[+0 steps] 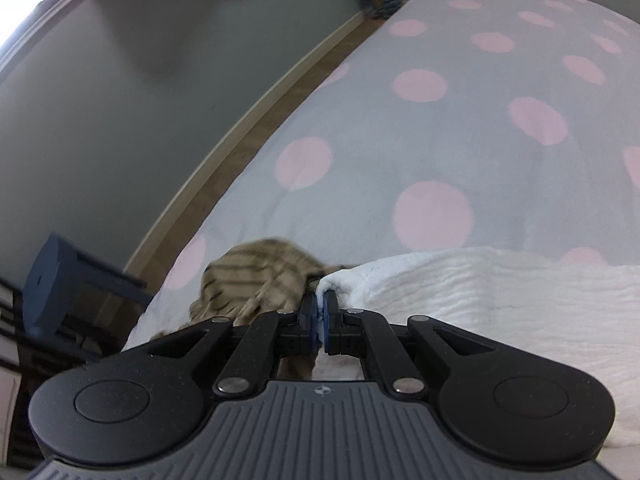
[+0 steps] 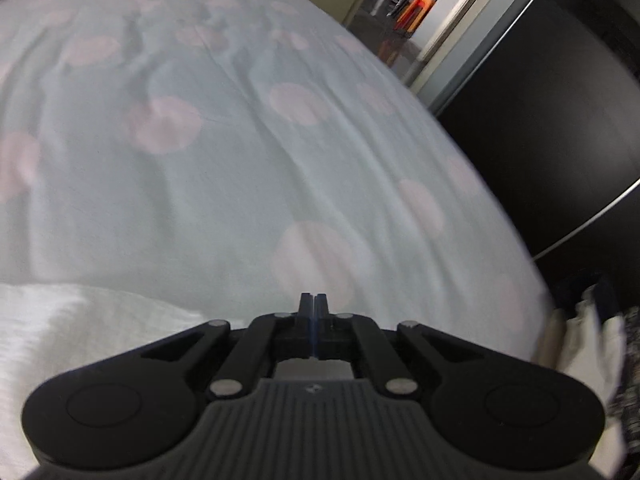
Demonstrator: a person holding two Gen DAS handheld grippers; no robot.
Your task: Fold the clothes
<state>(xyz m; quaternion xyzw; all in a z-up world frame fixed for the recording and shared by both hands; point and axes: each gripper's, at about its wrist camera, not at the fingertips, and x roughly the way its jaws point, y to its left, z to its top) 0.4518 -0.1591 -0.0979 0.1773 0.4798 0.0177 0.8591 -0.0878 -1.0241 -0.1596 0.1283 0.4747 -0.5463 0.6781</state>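
In the left wrist view, a corner of the white textured cloth (image 1: 480, 300) is seen pinched between the closed blue pads of the left gripper (image 1: 319, 312) at lower centre. The cloth is spread toward the lower right over the pink-dotted bedsheet (image 1: 400, 140). A striped tan garment (image 1: 256, 276) is bunched just left of the pads. In the right wrist view, the right gripper (image 2: 314, 304) is pressed fully together with nothing visibly caught; the white cloth (image 2: 80, 320) is seen at lower left, blurred.

Pale bedsheet (image 1: 460, 152) with pink dots, blue stool (image 1: 52, 280) on its side, black cabinet (image 2: 560, 128), orange stool (image 2: 416, 8)
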